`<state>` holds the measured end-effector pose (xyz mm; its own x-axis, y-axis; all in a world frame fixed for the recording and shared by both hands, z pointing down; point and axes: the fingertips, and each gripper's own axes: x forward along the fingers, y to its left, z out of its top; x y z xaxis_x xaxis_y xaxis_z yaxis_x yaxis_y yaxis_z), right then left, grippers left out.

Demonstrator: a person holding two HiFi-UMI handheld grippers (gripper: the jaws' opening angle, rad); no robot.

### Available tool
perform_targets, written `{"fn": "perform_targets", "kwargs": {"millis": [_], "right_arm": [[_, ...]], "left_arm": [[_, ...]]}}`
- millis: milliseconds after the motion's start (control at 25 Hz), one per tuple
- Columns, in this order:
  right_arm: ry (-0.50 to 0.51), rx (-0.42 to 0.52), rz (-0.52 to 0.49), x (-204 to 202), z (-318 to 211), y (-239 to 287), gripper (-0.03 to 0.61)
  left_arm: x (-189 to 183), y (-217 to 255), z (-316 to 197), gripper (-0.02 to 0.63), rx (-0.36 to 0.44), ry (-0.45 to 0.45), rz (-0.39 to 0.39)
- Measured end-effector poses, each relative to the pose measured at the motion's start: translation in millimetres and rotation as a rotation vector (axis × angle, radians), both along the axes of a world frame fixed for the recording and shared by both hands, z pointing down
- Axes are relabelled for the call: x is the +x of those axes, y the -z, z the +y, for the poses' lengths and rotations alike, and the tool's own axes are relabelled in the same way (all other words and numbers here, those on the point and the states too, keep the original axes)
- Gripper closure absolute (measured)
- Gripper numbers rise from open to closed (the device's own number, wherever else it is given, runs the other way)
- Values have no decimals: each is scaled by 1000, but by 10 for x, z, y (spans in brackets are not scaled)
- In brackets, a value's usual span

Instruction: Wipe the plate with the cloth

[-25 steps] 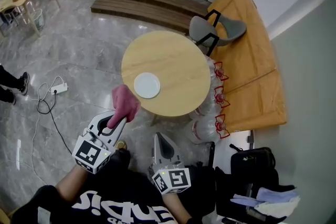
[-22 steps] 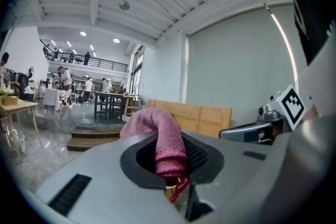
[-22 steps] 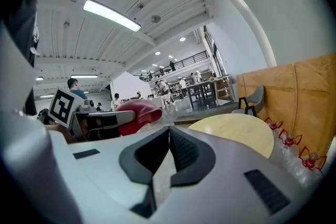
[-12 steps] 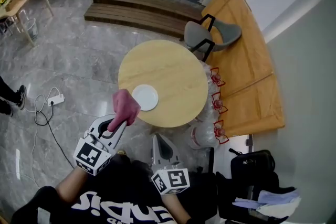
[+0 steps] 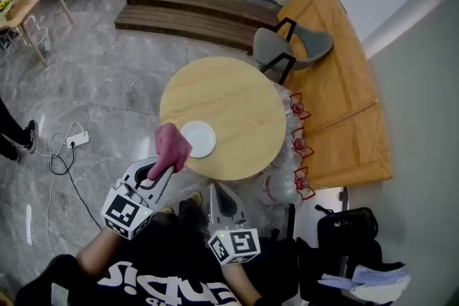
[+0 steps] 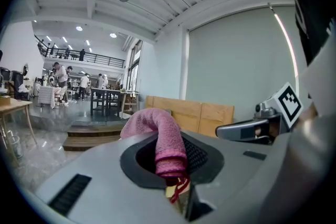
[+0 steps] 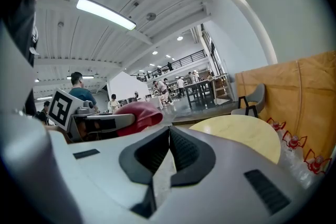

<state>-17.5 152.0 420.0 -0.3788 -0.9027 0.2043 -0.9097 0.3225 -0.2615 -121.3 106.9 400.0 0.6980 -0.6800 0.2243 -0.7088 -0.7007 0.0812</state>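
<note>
Pink knitted cloth point(image 5: 172, 145), pinched at one end in the left tongs point(image 5: 159, 165), bunched free end pointing forward, presumably for wiping. Just right of it, round white plate point(image 5: 201, 139) by the near-left edge of the round pale wooden table point(image 5: 237, 93); contact unclear. Right tongs point(image 5: 216, 191) pressed together, empty, off the table, seemingly spare.

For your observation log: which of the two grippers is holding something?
The left gripper: its jaws clamp the pink cloth; the right gripper is shut, empty.
</note>
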Motion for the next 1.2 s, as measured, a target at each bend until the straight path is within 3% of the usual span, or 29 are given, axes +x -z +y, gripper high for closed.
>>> {"fn": "perform_targets", "kwargs": {"millis": [760,1200], "right_arm": [[70,-25,-12,734,-872,-195,555],[167,-102,1,788,-1184,-590,555]], "left_arm": [[543,-144,-833,561,2,81,-27],[544,-267,-1147,561,-44,172,-68]]}}
